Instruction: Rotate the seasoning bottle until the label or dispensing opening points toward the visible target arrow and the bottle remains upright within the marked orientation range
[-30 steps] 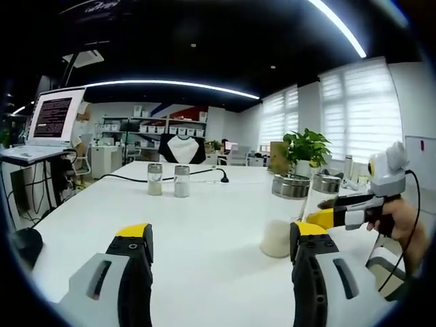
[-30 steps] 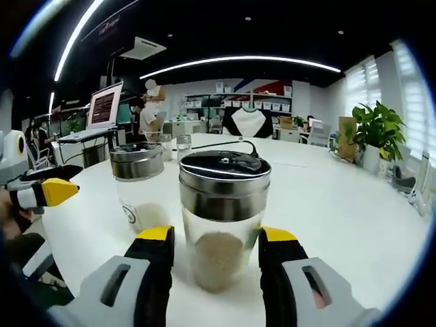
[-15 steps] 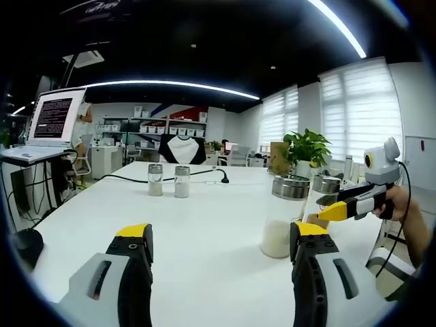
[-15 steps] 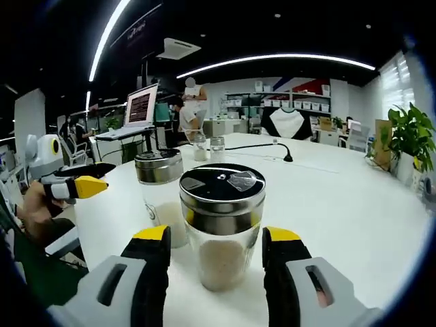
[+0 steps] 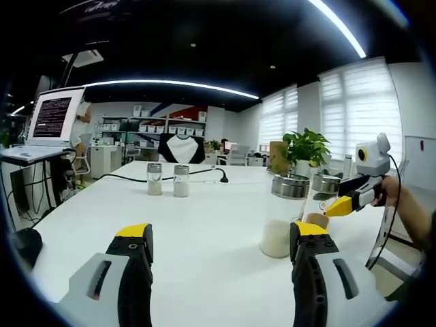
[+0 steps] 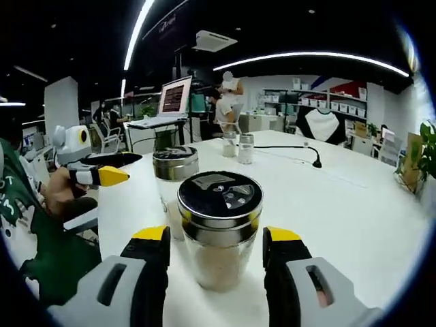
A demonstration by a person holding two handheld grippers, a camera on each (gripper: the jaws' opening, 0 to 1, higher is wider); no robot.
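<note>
The seasoning bottle [image 6: 219, 235], clear glass with a flat steel cap and pale granules inside, stood upright near the surface's [image 6: 354, 204] near edge, between the right tongs [image 6: 216, 245]; whether the yellow tips actually clamped it, I could not tell. A twin bottle [image 6: 174, 184] stood just behind. Smooth glass could slip or tip if turned with a loose grip, and it might knock its neighbour. The left tongs [image 5: 216, 246] hung open over bare white surface. Two small shakers [image 5: 165, 180] stood towards the far edge.
</note>
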